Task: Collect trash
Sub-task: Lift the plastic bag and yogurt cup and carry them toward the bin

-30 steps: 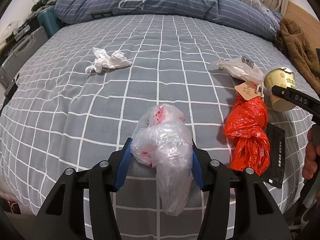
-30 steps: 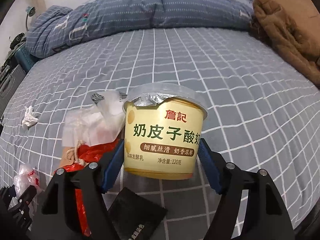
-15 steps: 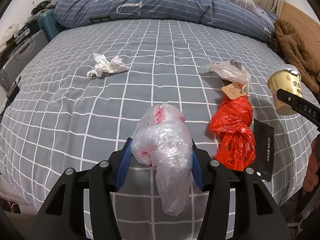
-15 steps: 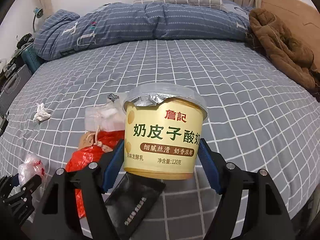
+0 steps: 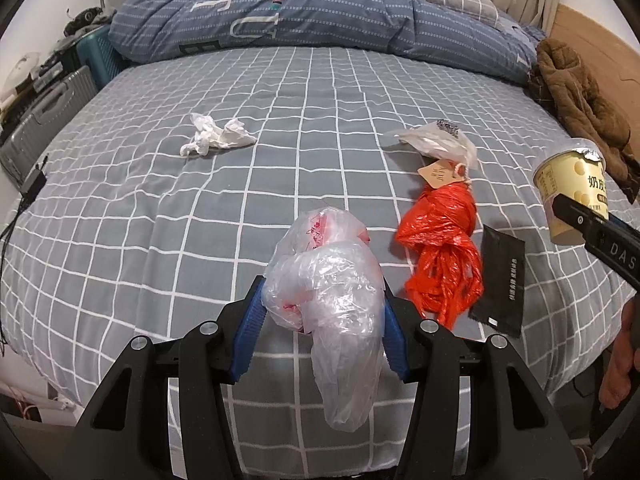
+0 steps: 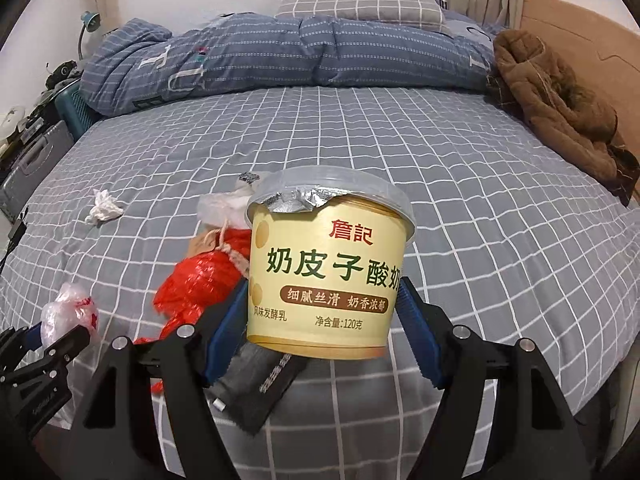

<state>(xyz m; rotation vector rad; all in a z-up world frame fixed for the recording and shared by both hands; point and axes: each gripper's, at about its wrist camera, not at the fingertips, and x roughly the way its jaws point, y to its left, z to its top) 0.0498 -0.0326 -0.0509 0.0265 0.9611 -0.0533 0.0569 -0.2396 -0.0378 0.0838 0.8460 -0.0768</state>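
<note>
Between your left gripper's (image 5: 322, 322) jaws the clear bag (image 5: 328, 304) is pinched with its tail dangling; slack film may slip. Your right gripper (image 6: 322, 326) clamps the cup (image 6: 328, 268) low, so it may tip. Beyond, the red bag (image 5: 442, 252) and tissue (image 5: 218, 138) lie on the bed (image 5: 160, 200).

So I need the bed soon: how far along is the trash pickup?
Nothing visibly binned. In hand: clear plastic bag in left gripper, yogurt cup in right gripper. Left: crumpled tissue, red bag, black packet, white bag.

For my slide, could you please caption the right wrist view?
Right gripper holds a yogurt cup above the littered bed.
</note>
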